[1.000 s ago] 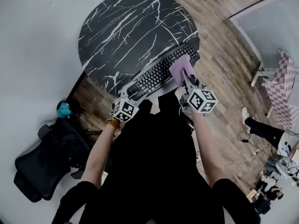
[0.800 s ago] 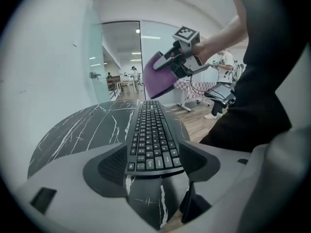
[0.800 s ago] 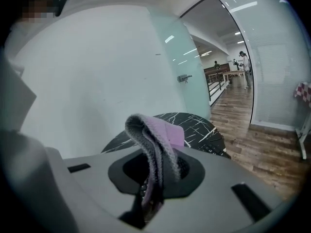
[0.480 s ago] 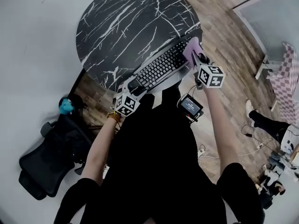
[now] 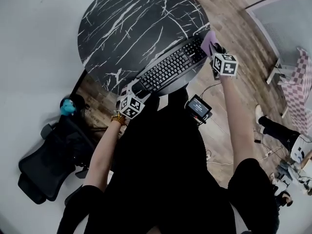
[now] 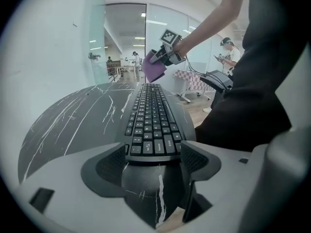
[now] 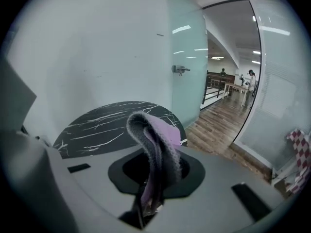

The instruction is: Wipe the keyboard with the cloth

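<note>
A black keyboard (image 5: pixel 168 68) lies slantwise at the near edge of the round black marble table (image 5: pixel 126 23). My left gripper (image 5: pixel 132 90) is at its left end. In the left gripper view that gripper (image 6: pixel 154 161) is open, and the keyboard's (image 6: pixel 151 120) near end sits between its two fingers. My right gripper (image 5: pixel 214 50) is shut on a folded purple cloth (image 5: pixel 209 40) just above the keyboard's far right end. The cloth (image 7: pixel 158 144) stands up out of the jaws in the right gripper view. The left gripper view shows that cloth (image 6: pixel 154 69) hanging over the keyboard's far end.
A black office chair (image 5: pixel 53 155) and a blue object (image 5: pixel 67 106) stand on the floor at the left. A small screen device (image 5: pixel 199 108) hangs near my waist. On the wooden floor at the right are a checkered piece of furniture (image 5: pixel 300 82) and someone's leg (image 5: pixel 278 130).
My right gripper has carried the cloth along the keyboard from its right half to its far right end. The left gripper stayed at the left end and sank a little.
</note>
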Available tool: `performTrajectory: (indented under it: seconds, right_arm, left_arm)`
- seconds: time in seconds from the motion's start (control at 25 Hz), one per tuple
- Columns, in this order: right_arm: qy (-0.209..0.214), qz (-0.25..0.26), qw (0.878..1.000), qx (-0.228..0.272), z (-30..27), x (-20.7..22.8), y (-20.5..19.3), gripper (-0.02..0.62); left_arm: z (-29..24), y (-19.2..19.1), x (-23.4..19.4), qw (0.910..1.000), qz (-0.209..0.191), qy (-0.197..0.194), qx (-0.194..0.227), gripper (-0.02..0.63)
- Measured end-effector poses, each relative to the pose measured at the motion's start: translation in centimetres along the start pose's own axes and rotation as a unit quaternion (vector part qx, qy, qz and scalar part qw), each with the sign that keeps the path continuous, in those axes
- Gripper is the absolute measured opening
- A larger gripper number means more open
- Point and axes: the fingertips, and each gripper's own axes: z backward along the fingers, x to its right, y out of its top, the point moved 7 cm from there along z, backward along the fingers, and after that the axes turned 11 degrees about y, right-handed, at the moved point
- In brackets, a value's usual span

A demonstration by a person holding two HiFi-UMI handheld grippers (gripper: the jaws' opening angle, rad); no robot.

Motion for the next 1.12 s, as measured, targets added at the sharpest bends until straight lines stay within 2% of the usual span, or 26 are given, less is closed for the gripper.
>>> performTrajectory:
  seconds: [0.16,0.28,0.56,0.84,1.12]
  right_arm:
    - [-0.010,0.056,0.998,-0.028,-0.6,2.4,0.9,0.058]
    - [-0.010,0.073,0.996,-0.052,-1.6,3.8,0.7,0.059]
    - [0.003,0.114,0.988,-0.100,-4.2,3.3,-1.1,0.060]
    - [0.010,0.102,0.985,-0.141,-7.0,3.3,-2.2,0.060]
    - [0.018,0.082,0.984,-0.159,-9.1,1.7,-3.4,0.059]
  left_arm:
    - [-0.4,-0.3,0.4,0.9998,0.008,-0.002,-0.018,0.336]
    - [-0.7,-0.3,0.5,0.9996,0.014,0.001,-0.025,0.336]
    - [-0.9,-0.1,0.7,0.9991,0.014,0.008,-0.038,0.336]
    - [-0.6,-0.5,1.0,0.9987,0.021,0.018,-0.043,0.336]
    - [-0.9,-0.4,0.9,0.9986,0.014,0.021,-0.046,0.336]
